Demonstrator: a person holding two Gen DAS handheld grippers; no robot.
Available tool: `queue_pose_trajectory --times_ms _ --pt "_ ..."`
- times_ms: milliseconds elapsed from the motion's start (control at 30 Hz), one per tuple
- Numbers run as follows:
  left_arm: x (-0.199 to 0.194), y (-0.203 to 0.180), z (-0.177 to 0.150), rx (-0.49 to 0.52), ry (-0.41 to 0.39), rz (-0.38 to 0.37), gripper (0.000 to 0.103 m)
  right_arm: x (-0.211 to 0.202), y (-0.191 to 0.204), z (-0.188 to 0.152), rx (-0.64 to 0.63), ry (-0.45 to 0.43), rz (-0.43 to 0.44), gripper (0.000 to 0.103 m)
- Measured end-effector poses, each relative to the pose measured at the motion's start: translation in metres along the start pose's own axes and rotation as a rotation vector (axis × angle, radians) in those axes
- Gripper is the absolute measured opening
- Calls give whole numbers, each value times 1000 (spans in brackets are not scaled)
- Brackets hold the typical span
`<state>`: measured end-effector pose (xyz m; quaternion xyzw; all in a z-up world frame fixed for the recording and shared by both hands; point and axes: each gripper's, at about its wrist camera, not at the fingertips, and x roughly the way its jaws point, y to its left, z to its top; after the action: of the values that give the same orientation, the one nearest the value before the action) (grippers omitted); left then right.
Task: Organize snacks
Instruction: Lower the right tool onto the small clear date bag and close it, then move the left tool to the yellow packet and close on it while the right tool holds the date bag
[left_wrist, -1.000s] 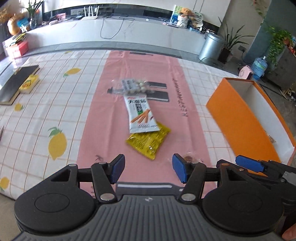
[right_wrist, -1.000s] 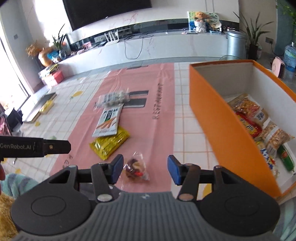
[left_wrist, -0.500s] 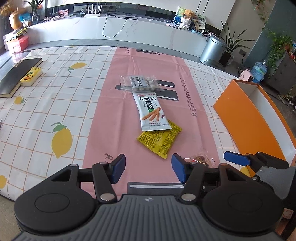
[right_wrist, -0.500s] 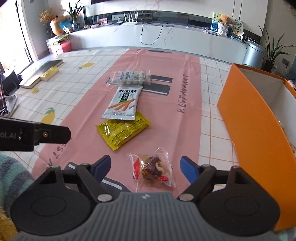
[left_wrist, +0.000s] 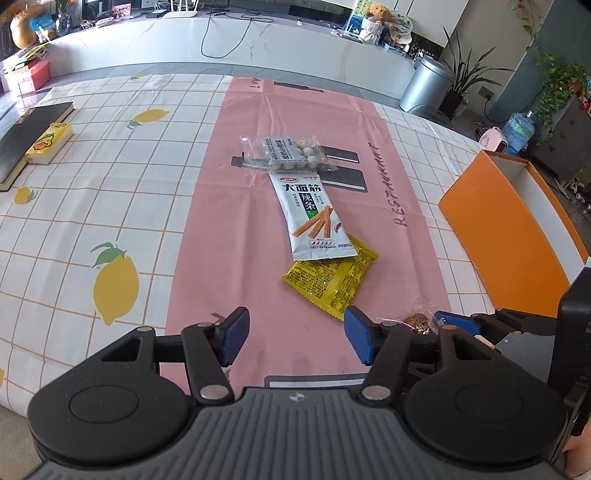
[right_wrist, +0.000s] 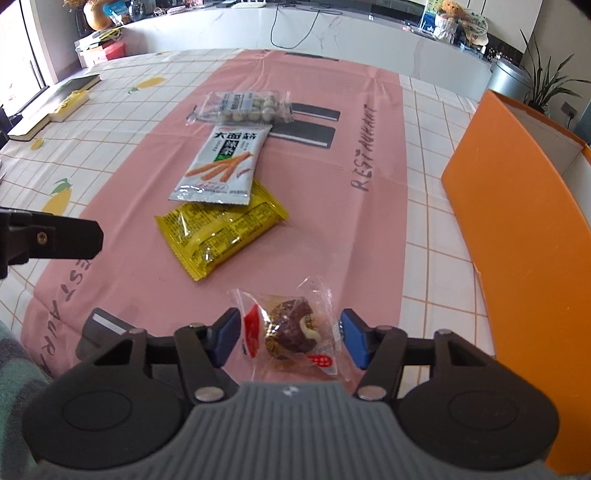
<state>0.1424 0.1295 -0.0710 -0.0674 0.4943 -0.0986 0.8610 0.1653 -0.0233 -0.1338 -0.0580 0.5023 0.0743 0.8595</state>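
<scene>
1. Snack packet (right_wrist: 291, 332), a clear crinkly wrapper around one brown nut-filled date, lay on the pink runner (right_wrist: 332, 229) of the counter (right_wrist: 436, 236), between the blue pads of the right tool (right_wrist: 288, 338).
2. Handling, as judged: light, with a slippery, yielding film and a firm lump at the centre. The best hold appeared to be across that lump, not on the loose crimped ends, which could slide out.
3. Right tool: about half open. The left pad touched the wrapper edge; whether the right pad pressed could not be confirmed, so no secure grip was recorded.
4. Left tool (left_wrist: 295, 336): about half open, empty, over bare runner short of the yellow packet (left_wrist: 330, 277).
5. Orange box (right_wrist: 517, 236) stood to the right, well apart.
6. Against the frame half a second earlier: the right tool's jaws had just been closing around the packet, which now sat closer and squarely between them. The left tool's opening was unchanged.
</scene>
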Motion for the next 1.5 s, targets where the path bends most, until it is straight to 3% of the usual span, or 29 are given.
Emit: queue_pose_trajectory --times_ms 133,233,467,633,900,1200,1233,1300,1500 --pt "9 -3 7 9 14 -9 70 2 -5 0 9 0 13 46" --pt "15 -8 12 18 15 -19 75 1 -11 3 19 -6 9 43" --pt "28 -20 23 99 7 -30 85 -1 -41 16 89 -28 10 43" --pt "44 -31 26 177 13 -38 86 0 -57 17 150 -26 71 43" --pt "82 -39 28 321 91 -44 86 4 -69 17 181 -24 130 43" --pt "103 -43 29 375 115 0 90 5 -81 15 229 -16 175 44" --pt "103 -44 28 377 117 -1 88 5 -81 15 232 -17 177 44" --pt "100 -48 25 390 121 2 73 5 -81 14 230 -19 177 44" --pt "90 -60 14 380 176 -14 61 2 -82 11 214 -11 148 44"
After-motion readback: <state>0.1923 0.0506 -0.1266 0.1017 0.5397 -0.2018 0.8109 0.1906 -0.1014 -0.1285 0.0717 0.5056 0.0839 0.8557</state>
